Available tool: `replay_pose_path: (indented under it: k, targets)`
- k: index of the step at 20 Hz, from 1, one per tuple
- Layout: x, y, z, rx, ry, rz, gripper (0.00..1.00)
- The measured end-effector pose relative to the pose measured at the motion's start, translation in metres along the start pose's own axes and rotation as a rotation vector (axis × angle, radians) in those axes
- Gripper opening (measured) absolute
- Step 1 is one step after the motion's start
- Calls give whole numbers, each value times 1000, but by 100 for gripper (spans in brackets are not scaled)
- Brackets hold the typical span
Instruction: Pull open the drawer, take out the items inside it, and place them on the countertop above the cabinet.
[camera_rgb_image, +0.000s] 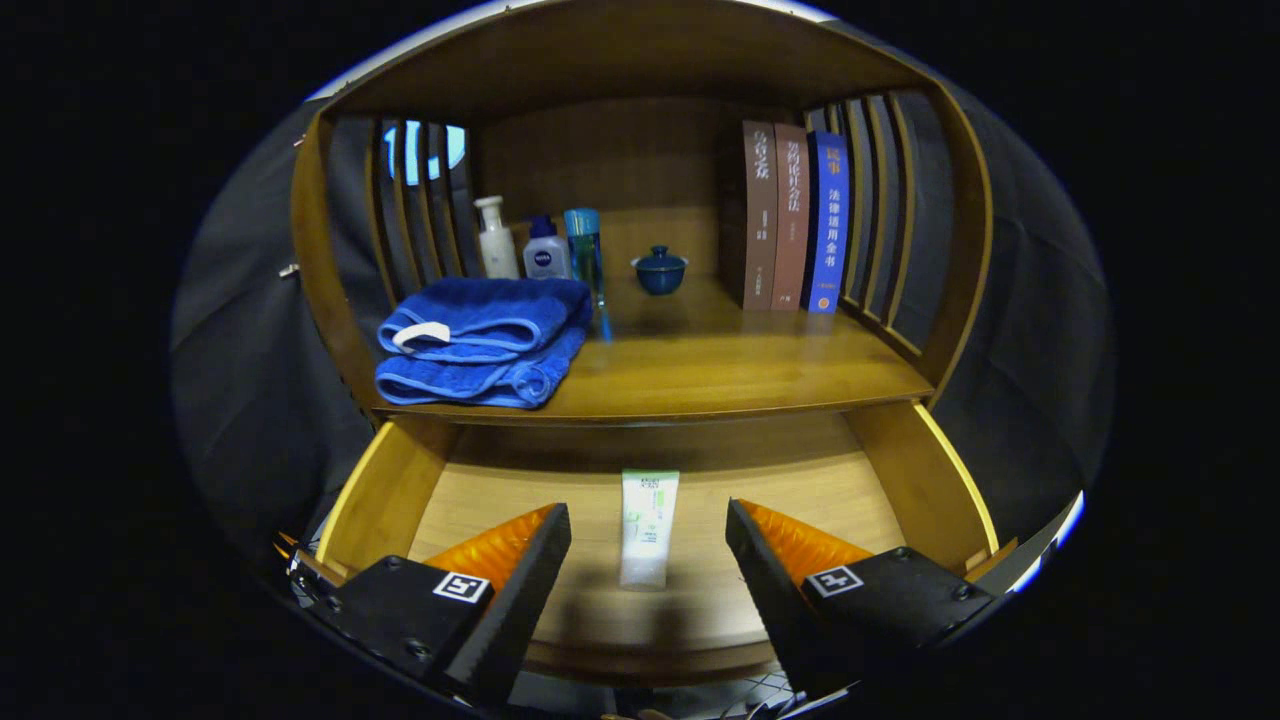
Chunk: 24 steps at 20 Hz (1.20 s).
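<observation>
The drawer is sitting wide open with roomy sides; the tube is lying between the gripper's spread, empty fingers.

1. The wooden countertop carries a folded blue towel, a white pump bottle, a small white bottle, a blue tumbler, a lidded blue cup and three upright books.
2. The open drawer holds what looks like a white tube, lying between the gripper's spread fingers.
</observation>
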<state>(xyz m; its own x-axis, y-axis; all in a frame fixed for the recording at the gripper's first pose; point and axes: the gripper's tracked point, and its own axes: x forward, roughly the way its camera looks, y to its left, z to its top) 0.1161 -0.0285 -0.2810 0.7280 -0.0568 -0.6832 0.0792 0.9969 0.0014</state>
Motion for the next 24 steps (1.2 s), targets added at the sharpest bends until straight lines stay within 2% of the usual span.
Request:
replay_pose_path:
  k: [9, 15, 22, 24]
  targets:
    - [65, -6, -52, 45, 333, -24, 99]
    - [74, -7, -85, 48, 509, -27, 97]
    - [73, -5, -107, -23, 658, -42, 90]
    - [76, -6, -107, -27, 670, -48, 91]
